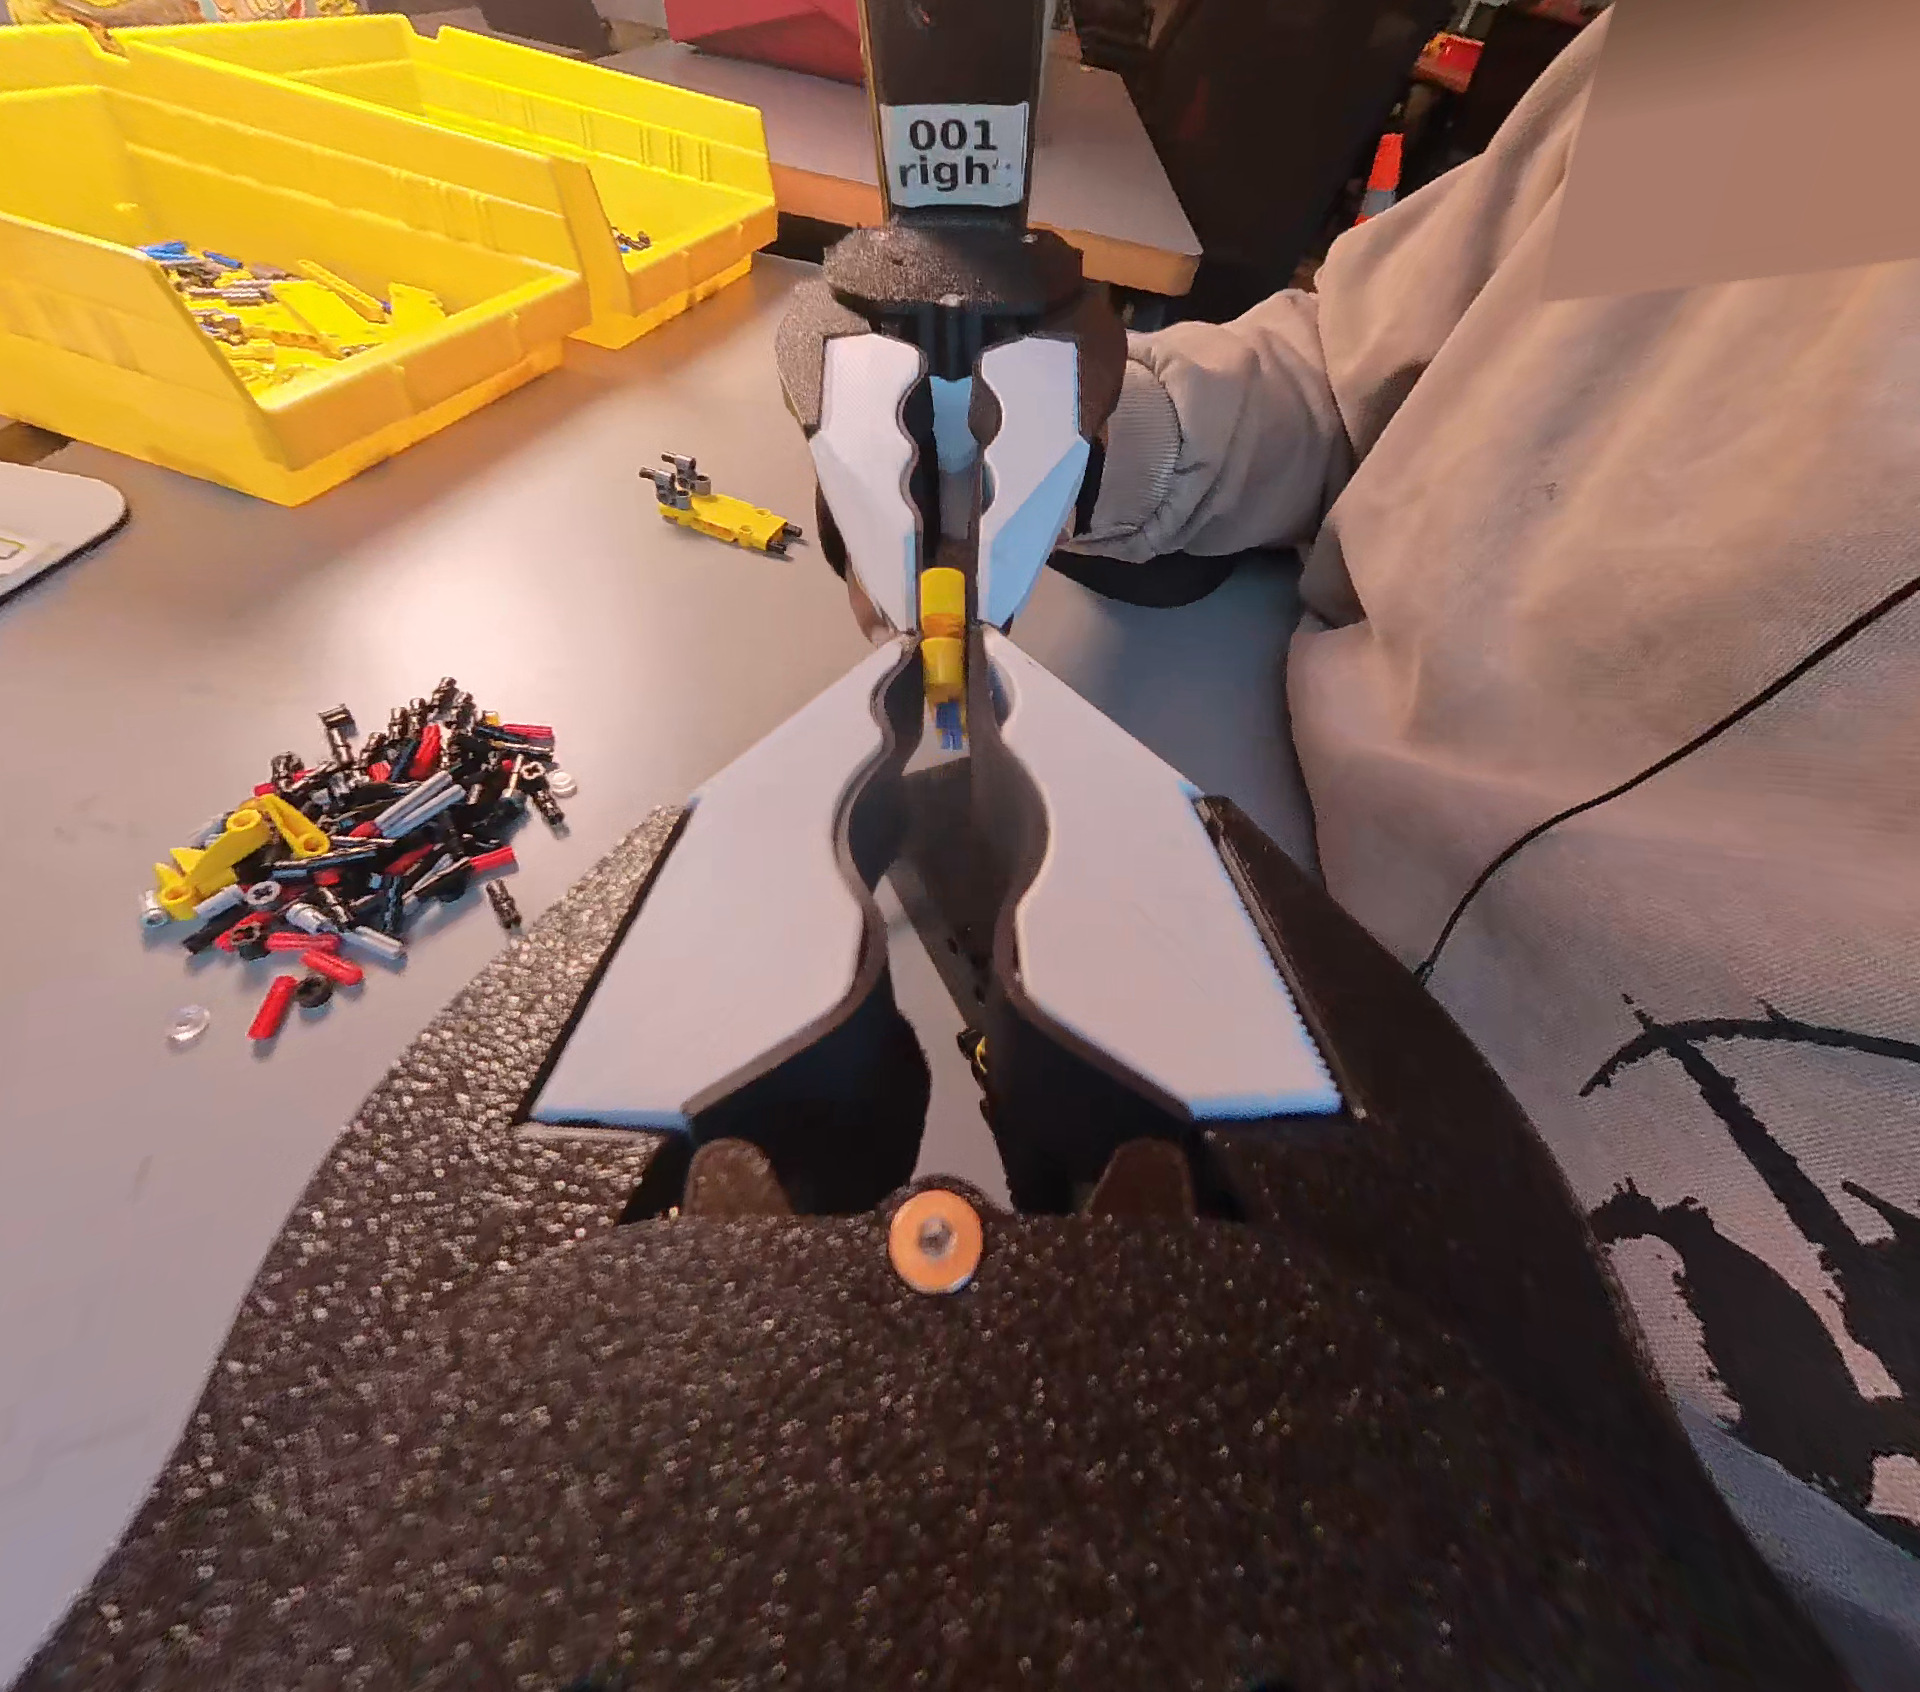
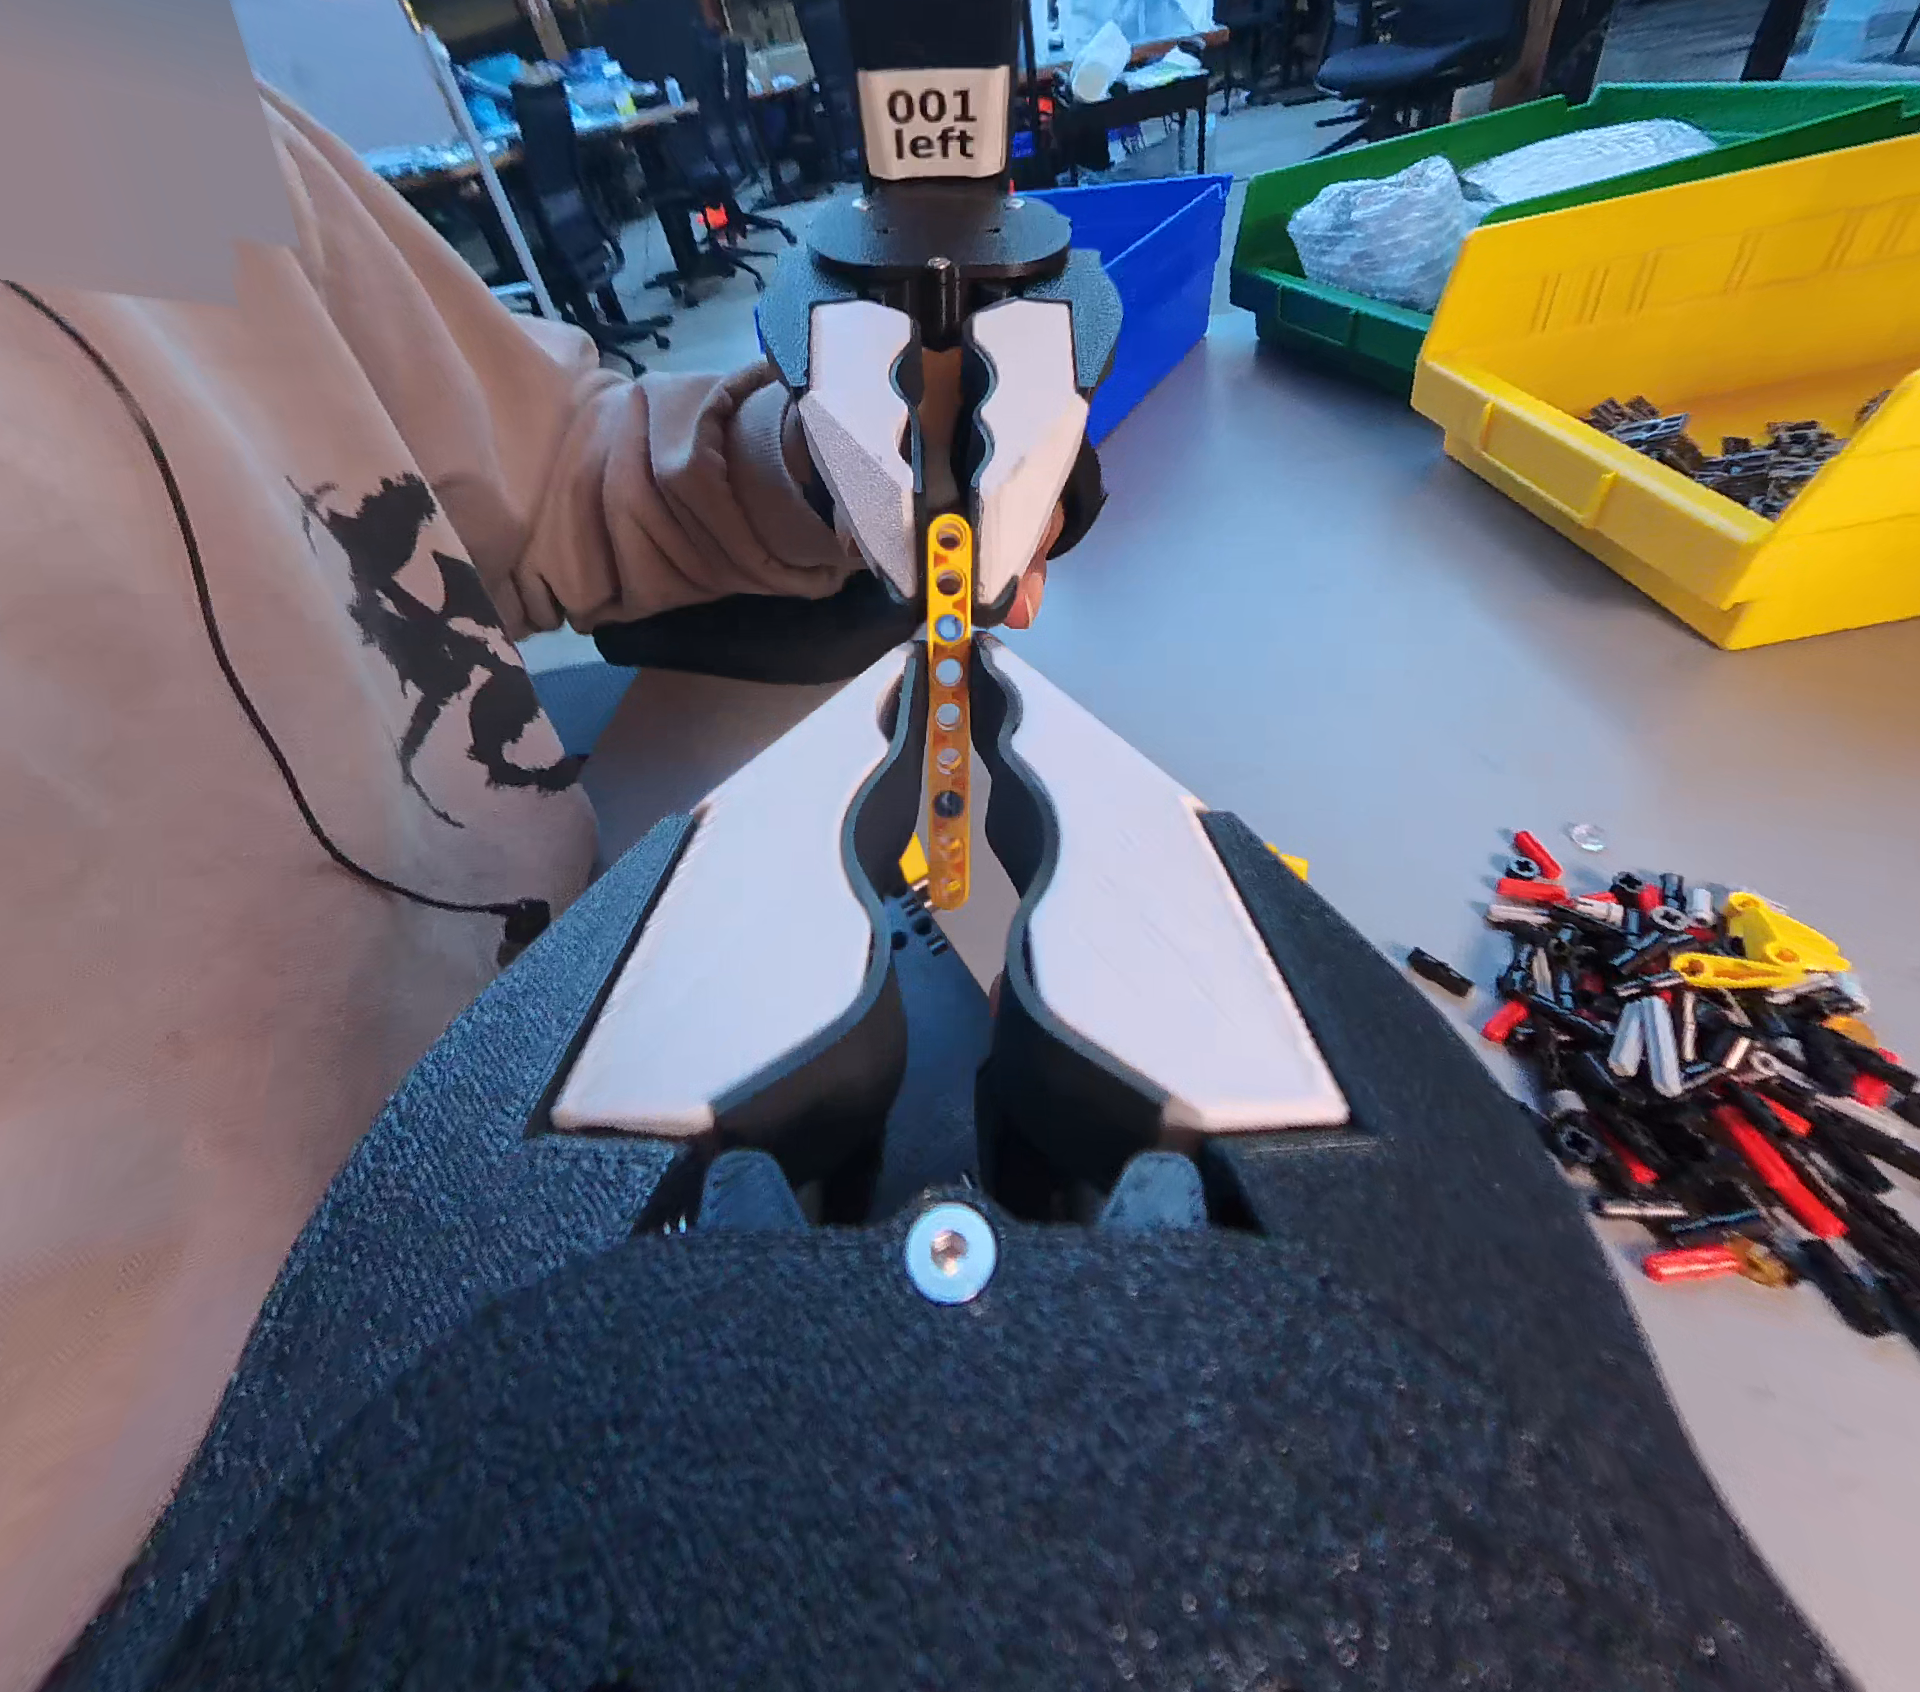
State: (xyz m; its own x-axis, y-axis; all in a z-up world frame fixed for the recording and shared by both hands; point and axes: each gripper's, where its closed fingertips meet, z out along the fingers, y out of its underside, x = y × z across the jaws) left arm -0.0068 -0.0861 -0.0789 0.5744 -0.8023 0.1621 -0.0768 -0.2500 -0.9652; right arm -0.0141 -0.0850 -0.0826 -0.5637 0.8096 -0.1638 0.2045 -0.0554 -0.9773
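hand-held grippers (image 2: 943,645) tip-to-tip, clamping yellow beam (image 2: 948,707)

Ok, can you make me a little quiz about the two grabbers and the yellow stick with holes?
1. True or false: the yellow beam lies flat on the grey table.
2. Which bin holds the bundles wrapped in clear plastic? A yellow, B green, C blue.
3. How many grippers are shut on the yellow beam?

Key:
1. False: it is held between gripper fingertips.
2. B, the green bin.
3. Two: the left gripper and the right gripper, meeting tip to tip.
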